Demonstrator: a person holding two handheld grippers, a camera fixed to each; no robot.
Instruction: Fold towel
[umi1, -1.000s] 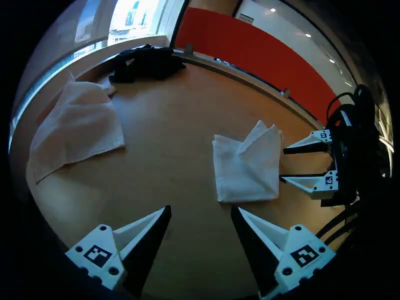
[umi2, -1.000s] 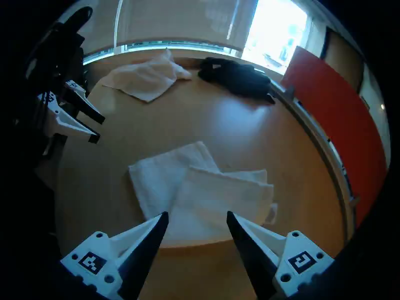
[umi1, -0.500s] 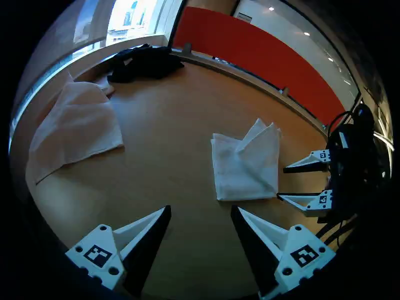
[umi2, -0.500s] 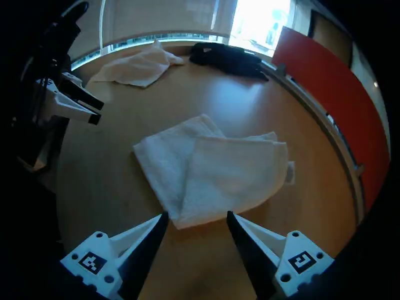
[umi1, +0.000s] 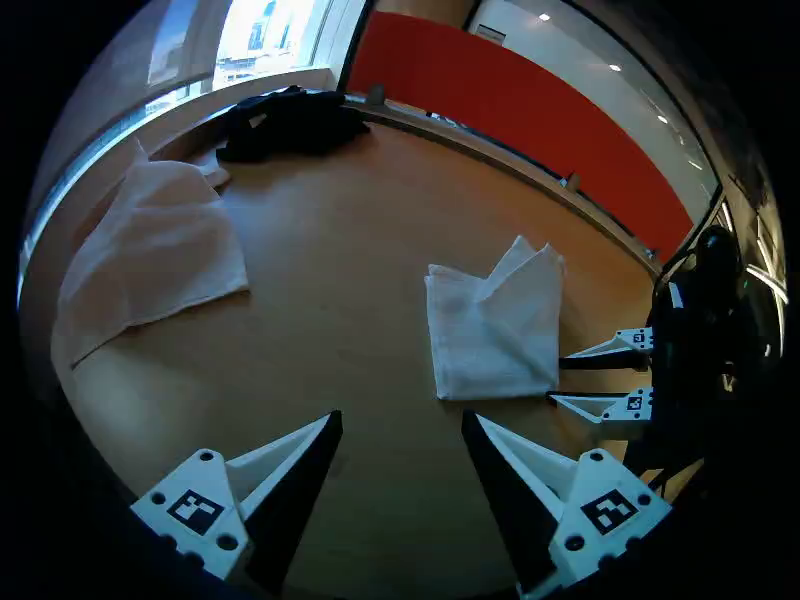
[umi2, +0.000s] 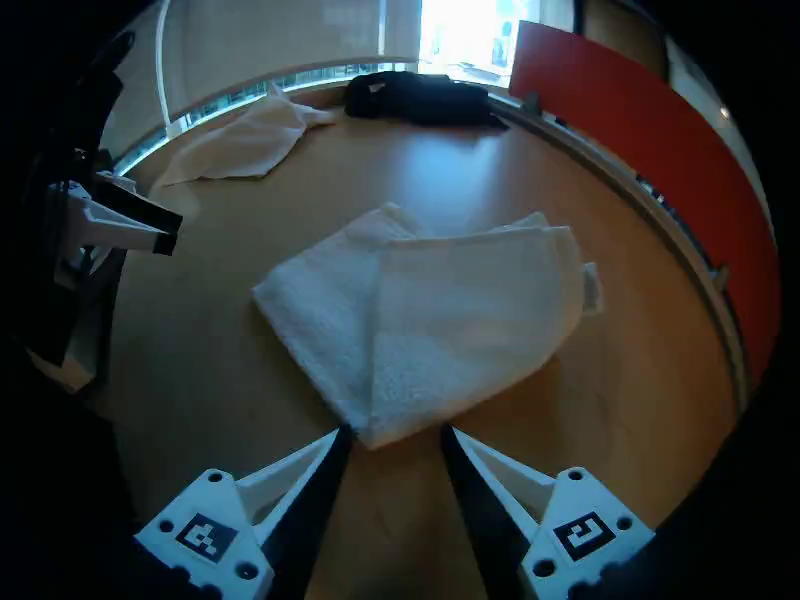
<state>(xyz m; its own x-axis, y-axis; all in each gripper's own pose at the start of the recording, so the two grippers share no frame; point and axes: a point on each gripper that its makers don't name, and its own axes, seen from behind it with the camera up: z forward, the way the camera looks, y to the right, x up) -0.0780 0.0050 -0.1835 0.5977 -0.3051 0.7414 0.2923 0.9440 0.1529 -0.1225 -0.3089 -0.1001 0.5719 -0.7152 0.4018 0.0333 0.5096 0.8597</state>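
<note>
While the jaws of the right gripper (umi2: 394, 434) stand parted by a narrow gap, the nearest corner of the folded towel (umi2: 440, 310) lies right between their tips; whether either tip presses the cloth I cannot tell. From that corner the towel fans out straight ahead of these jaws, its long axis running crosswise to them, with a looser upper layer on one half and a small tab poking out at its far edge. The left gripper (umi1: 400, 417) holds its jaws wide open over bare bench (umi1: 330, 300), short of the towel and apart from it. That makes the right one plainly the nearer, so the coming pinch looks to be its job: close on that corner and carry it over. Well beyond the towel, a second towel (umi2: 240, 145) lies loosely spread. A dark bundle (umi2: 420, 98) rests near the bench edge, with a red panel (umi2: 640, 110) behind.
</note>
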